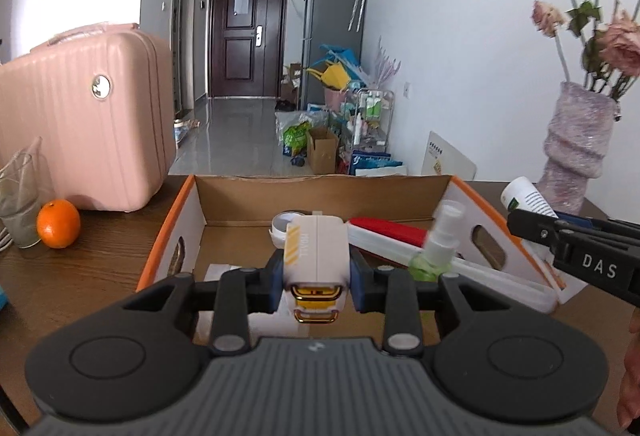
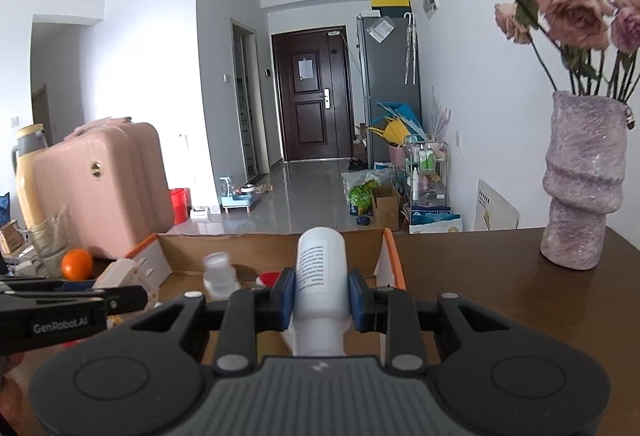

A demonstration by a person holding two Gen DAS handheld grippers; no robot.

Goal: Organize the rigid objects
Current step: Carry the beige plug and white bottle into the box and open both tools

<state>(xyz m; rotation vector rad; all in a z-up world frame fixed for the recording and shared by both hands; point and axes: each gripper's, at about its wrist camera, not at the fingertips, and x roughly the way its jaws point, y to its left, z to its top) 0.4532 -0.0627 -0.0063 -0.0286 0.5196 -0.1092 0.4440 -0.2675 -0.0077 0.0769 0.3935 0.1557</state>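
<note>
Right wrist: white bottle's [image 2: 320, 280] cap hidden.

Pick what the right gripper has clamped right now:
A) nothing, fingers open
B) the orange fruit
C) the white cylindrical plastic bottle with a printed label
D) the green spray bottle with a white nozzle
C: in the right wrist view the right gripper has its blue pads pressed on both sides of the white cylindrical plastic bottle with a printed label, held above the orange-edged cardboard box.
</note>
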